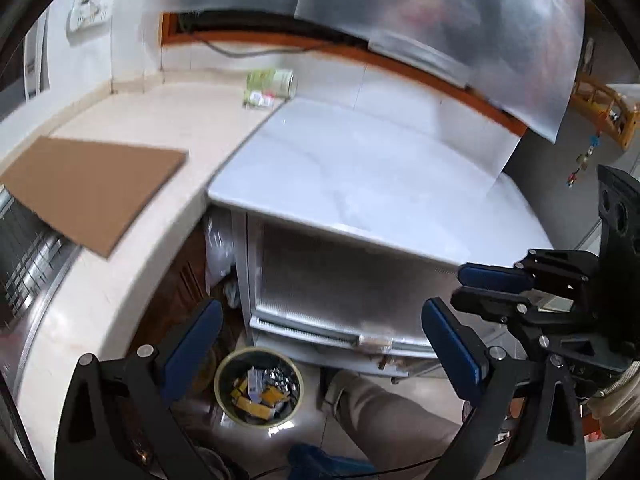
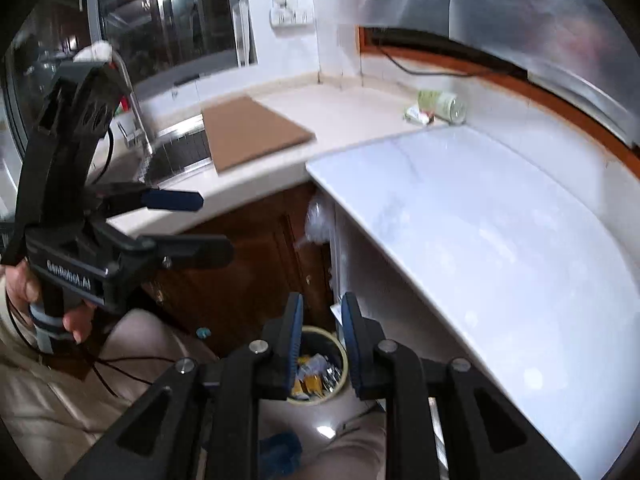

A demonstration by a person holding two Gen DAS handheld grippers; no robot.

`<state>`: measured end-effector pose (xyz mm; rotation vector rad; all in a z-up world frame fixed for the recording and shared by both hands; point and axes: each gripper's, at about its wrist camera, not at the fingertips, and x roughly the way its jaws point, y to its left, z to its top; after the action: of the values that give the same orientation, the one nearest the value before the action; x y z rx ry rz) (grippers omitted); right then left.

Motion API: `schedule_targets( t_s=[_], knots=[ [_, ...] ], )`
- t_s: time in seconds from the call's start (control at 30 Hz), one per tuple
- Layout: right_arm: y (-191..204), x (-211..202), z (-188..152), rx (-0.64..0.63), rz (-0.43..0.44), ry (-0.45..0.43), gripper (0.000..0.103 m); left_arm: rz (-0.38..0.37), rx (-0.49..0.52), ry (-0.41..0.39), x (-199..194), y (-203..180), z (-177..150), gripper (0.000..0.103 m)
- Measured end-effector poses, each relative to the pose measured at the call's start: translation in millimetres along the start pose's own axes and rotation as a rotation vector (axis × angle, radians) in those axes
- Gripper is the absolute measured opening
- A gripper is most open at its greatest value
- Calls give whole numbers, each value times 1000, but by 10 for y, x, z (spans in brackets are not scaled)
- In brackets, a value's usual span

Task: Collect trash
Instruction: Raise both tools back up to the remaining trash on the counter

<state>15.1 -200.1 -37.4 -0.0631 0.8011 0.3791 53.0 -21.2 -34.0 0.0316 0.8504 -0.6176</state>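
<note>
A round bin [image 1: 258, 386] stands on the floor, with yellow and white wrappers inside; the right wrist view shows the bin [image 2: 320, 376] too. A green-labelled bottle [image 1: 276, 82] lies on its side at the back of the beige counter, with a small wrapper [image 1: 258, 100] beside it. They show as the bottle [image 2: 442, 106] and wrapper [image 2: 418, 114] from the right. My left gripper [image 1: 324, 340] is wide open and empty, high above the bin. My right gripper [image 2: 322, 344] has a narrow gap between its jaws and holds nothing.
A brown cardboard sheet [image 1: 92, 192] overhangs the counter edge by the sink [image 2: 176, 156]. A white marble-topped cabinet [image 1: 360, 168] stands to the right. The person's leg [image 1: 384, 412] is beside the bin. Dark wooden cupboard doors [image 2: 248, 264] are below the counter.
</note>
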Motion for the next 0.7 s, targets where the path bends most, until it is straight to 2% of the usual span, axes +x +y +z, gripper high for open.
schedule_targets(
  t_s=[0.13, 0.27, 0.53, 0.7],
  knots=[
    [-79, -126, 202, 9, -11, -43, 20, 28, 32, -35, -139, -24, 163, 99],
    [-189, -204, 332, 27, -9, -69, 26, 45, 59, -59, -249, -54, 347, 99],
    [-505, -105, 623, 75, -53, -48, 27, 76, 92, -105, -312, -29, 734, 99],
    [-764, 12, 755, 151, -36, -40, 27, 82, 99, -97, -209, 41, 1005, 99]
  ],
)
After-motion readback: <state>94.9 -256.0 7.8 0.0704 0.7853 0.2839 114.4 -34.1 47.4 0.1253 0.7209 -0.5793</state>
